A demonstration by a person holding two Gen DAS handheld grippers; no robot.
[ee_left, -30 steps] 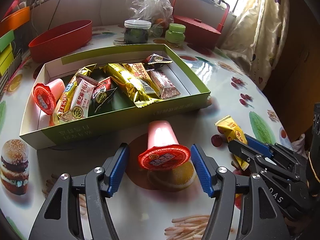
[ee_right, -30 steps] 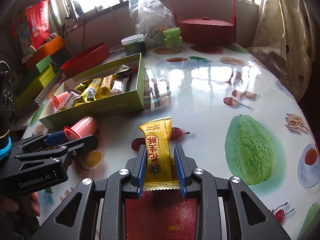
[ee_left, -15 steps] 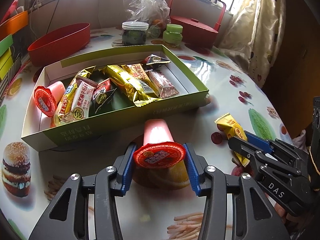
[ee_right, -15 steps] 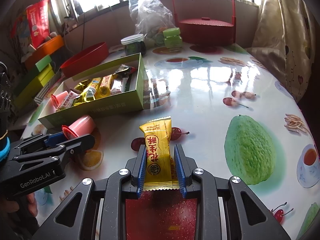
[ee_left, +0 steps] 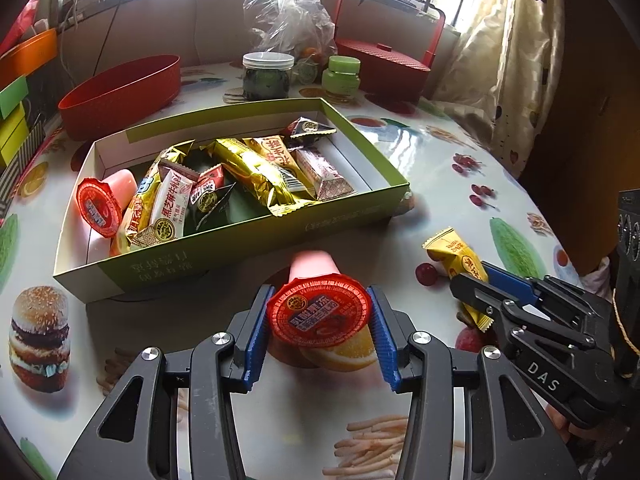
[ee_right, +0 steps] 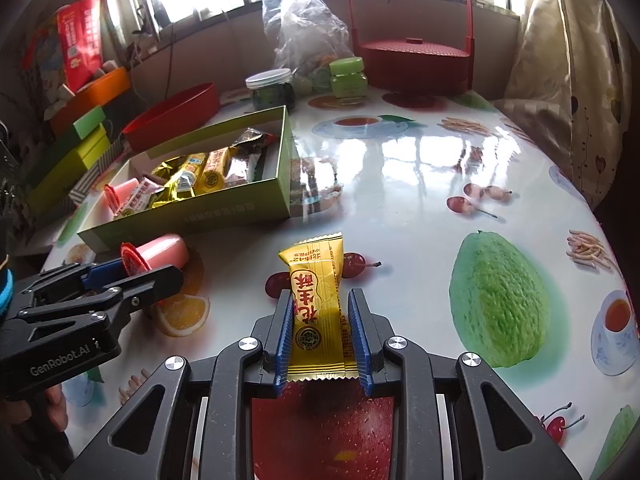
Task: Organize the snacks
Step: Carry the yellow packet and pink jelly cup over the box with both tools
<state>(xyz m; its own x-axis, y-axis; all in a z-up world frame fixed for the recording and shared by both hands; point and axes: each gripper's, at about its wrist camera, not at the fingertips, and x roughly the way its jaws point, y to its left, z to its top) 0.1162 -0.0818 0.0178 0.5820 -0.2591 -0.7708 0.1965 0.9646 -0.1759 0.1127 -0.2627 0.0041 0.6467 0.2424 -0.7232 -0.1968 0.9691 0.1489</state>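
Spreading under everything is my round table [ee_right: 400, 184] with its glossy fruit-print cloth. On its left part sits the green box [ee_left: 248, 240], holding wrapped bars and one pink jelly cup [ee_left: 102, 200]. Just in front of the box, my left gripper [ee_left: 320, 326] has its blue pads clamped on the red foil rim of a second pink jelly cup [ee_left: 318, 308] lying on its side. To the right, my right gripper [ee_right: 320, 338] pinches a yellow snack packet [ee_right: 316, 304] between closed pads, low over the cloth.

2 jelly cups [ee_left: 319, 312] (1 boxed), 2 jars [ee_left: 267, 76]
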